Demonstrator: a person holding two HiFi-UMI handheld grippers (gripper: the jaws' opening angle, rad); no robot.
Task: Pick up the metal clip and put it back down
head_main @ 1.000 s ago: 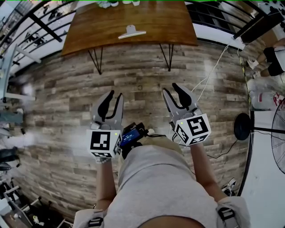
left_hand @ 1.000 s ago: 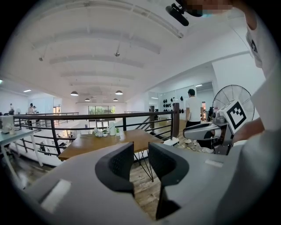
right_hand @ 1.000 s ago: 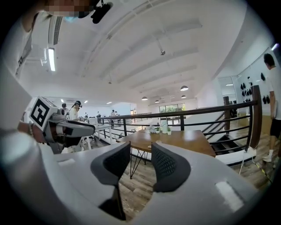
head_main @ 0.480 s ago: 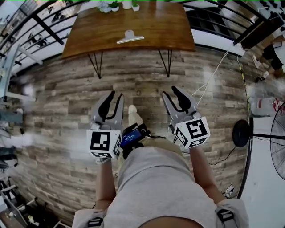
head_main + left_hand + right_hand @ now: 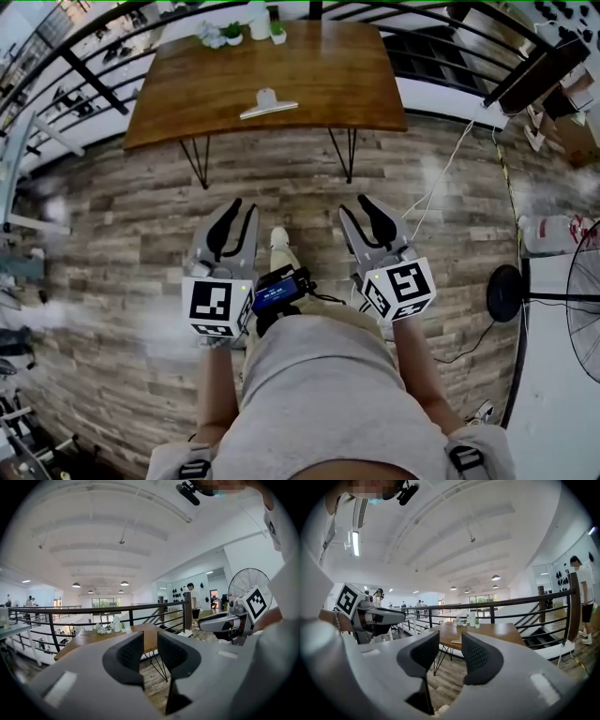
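The metal clip [image 5: 267,103] lies flat on the wooden table [image 5: 347,84], far ahead of both grippers. In the right gripper view the clip [image 5: 457,641] shows small on the table top, seen through the gap between the jaws. My left gripper [image 5: 241,208] hangs over the plank floor well short of the table. Its jaws have just been closing a little but stay open, with nothing between them [image 5: 150,651]. Beside it, my right gripper [image 5: 356,206] is open and empty [image 5: 450,656]. Each gripper sees the other at its side.
Small potted plants and a white bottle [image 5: 248,26] stand at the table's far edge. A black railing [image 5: 84,52] runs behind the table. A fan [image 5: 586,300] and cables [image 5: 450,159] are on the right. A person [image 5: 581,597] stands far right.
The table and the clip have slid lower in the head view, so both grippers have come closer to the table. The left jaws look slightly narrower.
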